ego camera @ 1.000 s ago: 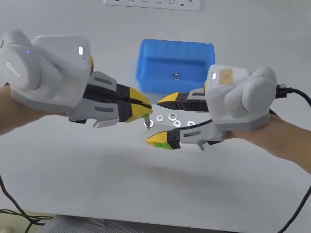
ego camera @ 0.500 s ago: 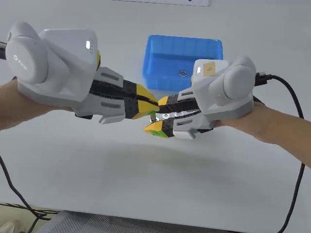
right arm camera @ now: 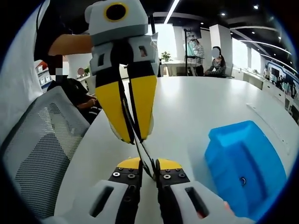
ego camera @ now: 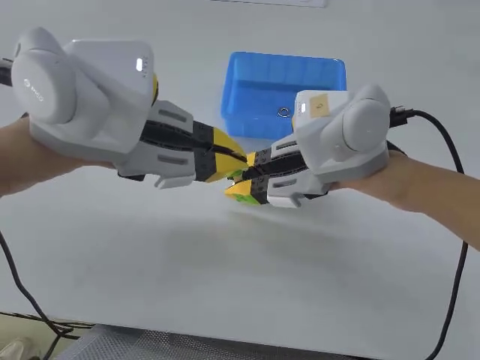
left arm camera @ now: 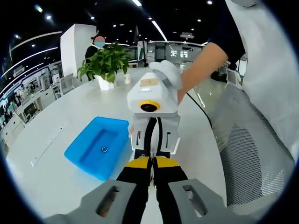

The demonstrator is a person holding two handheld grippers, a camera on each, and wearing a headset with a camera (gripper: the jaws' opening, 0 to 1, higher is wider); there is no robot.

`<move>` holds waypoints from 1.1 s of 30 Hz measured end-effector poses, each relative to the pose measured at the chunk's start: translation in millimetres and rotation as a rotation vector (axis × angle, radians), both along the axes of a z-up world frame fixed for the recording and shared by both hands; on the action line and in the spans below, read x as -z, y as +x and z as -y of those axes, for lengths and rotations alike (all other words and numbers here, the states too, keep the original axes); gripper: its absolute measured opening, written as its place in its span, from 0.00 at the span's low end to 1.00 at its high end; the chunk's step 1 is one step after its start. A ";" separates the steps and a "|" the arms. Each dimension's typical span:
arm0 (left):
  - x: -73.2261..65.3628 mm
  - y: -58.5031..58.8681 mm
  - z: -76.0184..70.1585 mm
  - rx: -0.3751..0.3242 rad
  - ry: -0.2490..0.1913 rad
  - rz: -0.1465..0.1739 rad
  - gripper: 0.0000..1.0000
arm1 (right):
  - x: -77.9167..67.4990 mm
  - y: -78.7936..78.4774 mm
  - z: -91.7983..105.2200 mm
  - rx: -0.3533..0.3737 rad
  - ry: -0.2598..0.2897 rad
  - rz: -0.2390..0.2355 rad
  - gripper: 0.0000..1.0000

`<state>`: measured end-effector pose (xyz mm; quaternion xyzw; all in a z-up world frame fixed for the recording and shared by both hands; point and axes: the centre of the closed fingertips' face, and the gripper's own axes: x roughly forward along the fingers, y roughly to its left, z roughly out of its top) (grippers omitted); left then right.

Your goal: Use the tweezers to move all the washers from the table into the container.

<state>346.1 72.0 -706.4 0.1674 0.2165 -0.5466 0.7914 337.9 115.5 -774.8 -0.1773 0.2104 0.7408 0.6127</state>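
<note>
Head view: grippers closed in, tip to tip.
Left gripper (ego camera: 238, 159) clamps tweezers (right arm camera: 141, 151); right gripper (ego camera: 247, 175), wide a second ago, now squeezes them, so a pick looks likely. Table washers hidden; one washer (ego camera: 283, 112) in container (ego camera: 262, 75) at 12 o'clock.

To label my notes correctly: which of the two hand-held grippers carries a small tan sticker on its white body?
The right hand-held gripper: a tan sticker sits on top of its body. The left hand-held gripper carries no sticker.
</note>
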 end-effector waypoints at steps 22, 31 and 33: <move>3.1 0.6 -6.1 -0.007 0.031 -0.003 0.07 | 1.4 -3.3 -1.8 -0.029 -0.009 0.046 0.10; 3.0 -1.9 -6.3 0.011 0.037 0.012 0.06 | 2.3 -2.4 -1.3 -0.024 -0.025 0.062 0.12; 3.0 -1.8 -6.9 0.007 0.036 0.013 0.06 | 2.8 -3.6 -0.9 -0.014 -0.034 0.037 0.17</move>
